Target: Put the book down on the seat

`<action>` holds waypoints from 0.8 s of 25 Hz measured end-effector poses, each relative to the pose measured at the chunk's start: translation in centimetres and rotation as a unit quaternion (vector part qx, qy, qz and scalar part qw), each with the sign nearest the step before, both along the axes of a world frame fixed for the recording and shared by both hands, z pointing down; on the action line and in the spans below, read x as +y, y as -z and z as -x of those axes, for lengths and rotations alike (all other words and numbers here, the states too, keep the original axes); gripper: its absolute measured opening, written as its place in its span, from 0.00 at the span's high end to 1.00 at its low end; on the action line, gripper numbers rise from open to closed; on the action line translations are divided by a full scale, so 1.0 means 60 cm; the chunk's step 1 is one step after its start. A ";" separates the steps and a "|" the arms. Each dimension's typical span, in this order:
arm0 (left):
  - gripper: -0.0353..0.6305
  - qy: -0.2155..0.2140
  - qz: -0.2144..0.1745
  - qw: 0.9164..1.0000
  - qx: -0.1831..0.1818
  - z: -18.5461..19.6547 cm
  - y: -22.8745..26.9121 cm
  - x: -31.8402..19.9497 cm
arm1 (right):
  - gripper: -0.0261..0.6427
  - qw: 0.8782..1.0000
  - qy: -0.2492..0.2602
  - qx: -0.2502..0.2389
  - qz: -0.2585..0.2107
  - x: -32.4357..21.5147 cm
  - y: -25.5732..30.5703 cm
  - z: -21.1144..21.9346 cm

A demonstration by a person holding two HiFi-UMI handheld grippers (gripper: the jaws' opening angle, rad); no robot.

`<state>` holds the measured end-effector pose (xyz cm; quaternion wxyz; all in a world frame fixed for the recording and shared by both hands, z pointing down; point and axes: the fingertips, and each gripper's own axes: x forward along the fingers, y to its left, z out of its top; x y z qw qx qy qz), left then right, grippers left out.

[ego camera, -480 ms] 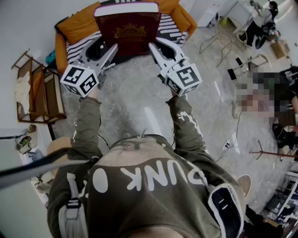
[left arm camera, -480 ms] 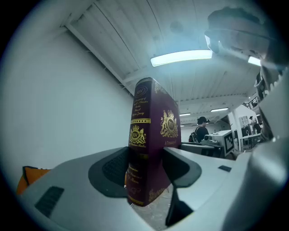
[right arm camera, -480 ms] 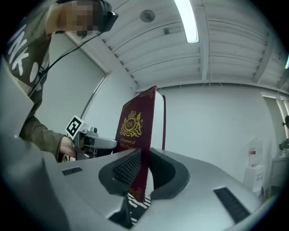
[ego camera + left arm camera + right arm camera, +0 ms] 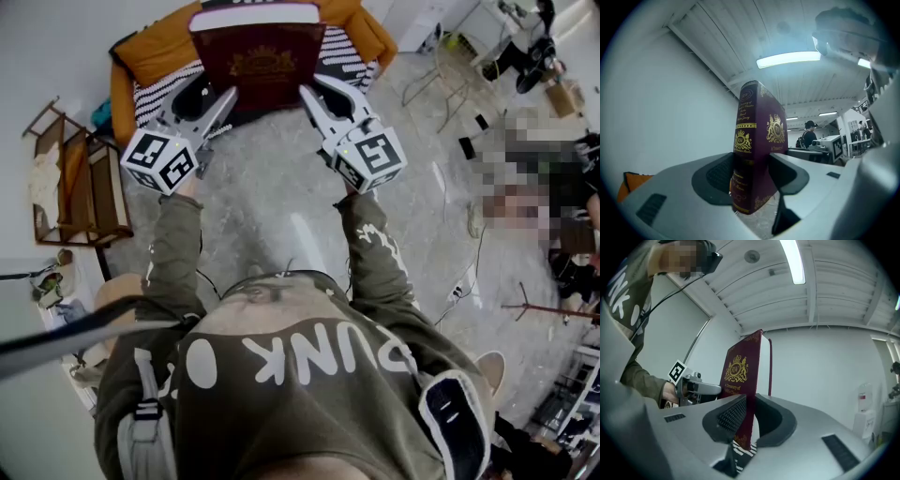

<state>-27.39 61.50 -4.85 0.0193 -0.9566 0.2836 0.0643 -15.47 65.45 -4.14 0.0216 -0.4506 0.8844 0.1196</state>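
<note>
A thick maroon book (image 4: 258,56) with gold print is held flat between both grippers, above the orange seat (image 4: 155,52) and its black-and-white striped cushion (image 4: 155,98). My left gripper (image 4: 220,98) is shut on the book's near left side; in the left gripper view its pads clamp the spine end of the book (image 4: 757,140), with the left gripper (image 4: 752,176) spread wide around it. My right gripper (image 4: 314,98) is shut on the near right side; the right gripper view shows the right gripper (image 4: 747,418) pinching the cover of the book (image 4: 740,371).
A wooden rack (image 4: 80,187) stands to the left of the seat. Metal chairs (image 4: 450,75) and people are off to the right, with cables and a stand (image 4: 553,309) on the marbled floor. The person's torso fills the lower head view.
</note>
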 end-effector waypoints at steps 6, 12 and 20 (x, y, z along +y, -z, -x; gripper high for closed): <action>0.61 0.000 0.002 1.000 -0.003 -0.008 -0.006 -0.007 | 0.86 1.000 0.001 -0.006 0.002 -0.006 -0.004 -0.008; 0.61 0.002 -0.004 1.000 -0.012 -0.043 -0.003 -0.018 | 0.86 1.000 0.004 -0.002 0.000 -0.017 -0.004 -0.042; 0.61 0.005 -0.011 1.000 -0.015 -0.118 0.014 -0.012 | 0.86 1.000 0.011 -0.003 -0.009 -0.013 0.012 -0.118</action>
